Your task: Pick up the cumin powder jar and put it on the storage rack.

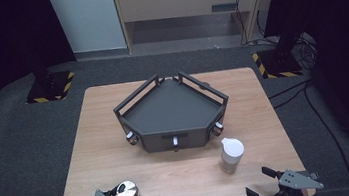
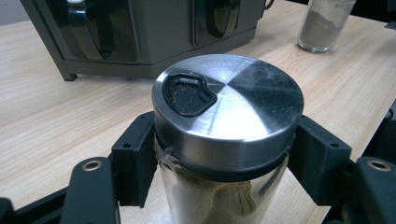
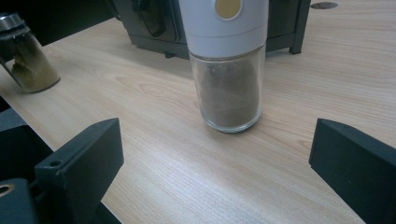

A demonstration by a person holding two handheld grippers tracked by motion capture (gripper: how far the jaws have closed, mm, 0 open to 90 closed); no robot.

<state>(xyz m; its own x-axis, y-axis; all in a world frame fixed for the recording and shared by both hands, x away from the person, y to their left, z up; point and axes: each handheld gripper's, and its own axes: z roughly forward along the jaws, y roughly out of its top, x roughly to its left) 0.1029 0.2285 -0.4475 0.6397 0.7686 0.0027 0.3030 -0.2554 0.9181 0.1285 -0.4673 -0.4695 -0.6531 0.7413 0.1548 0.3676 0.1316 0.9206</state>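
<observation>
L gripper (image 2: pixel 223 184) is clamped on the jar (image 2: pixel 227 126) w/ steel lid, near the table's (image 1: pixel 182 177) front-left corner. Jar stands upright, long axis vertical, lid's pour hole facing the rack (image 1: pixel 171 109). Its base is cut off in the left gripper view. R gripper (image 3: pixel 219 168), jaws wide apart and holding nothing, sits at the front-right edge facing the white-capped shaker (image 3: pixel 227 65), also upright; cap top cut off there.
</observation>
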